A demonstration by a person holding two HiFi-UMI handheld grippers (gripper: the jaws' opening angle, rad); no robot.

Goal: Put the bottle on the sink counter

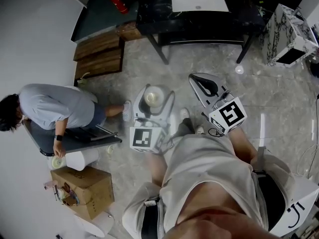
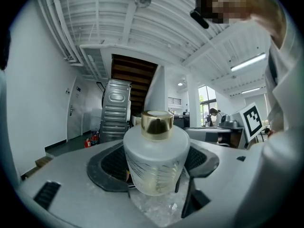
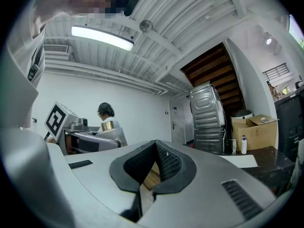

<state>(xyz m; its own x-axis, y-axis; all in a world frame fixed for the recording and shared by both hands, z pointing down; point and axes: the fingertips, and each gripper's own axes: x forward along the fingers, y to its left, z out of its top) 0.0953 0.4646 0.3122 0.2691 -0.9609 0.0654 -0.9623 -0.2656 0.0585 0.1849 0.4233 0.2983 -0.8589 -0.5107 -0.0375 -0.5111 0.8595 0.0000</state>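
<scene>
A frosted glass bottle (image 1: 153, 98) with a gold cap sits between the jaws of my left gripper (image 1: 152, 87), which is shut on its wide body. In the left gripper view the bottle (image 2: 156, 160) stands upright, with a pad pressing on each side. To its right my right gripper (image 1: 195, 78) is held level with its jaws closed on nothing; its pads (image 3: 164, 163) meet. The sink counter (image 1: 154, 11) is a black table with a white basin (image 1: 199, 1) at the far end of the room, well ahead of both grippers.
A person (image 1: 50, 106) sits at a desk on the left, beside a cardboard box (image 1: 82, 188). Wooden steps (image 1: 99, 54) and a red fire extinguisher (image 1: 118, 1) lie left of the counter. A marbled cabinet (image 1: 289, 34) stands at right. A small pump bottle (image 3: 243, 145) stands on the counter.
</scene>
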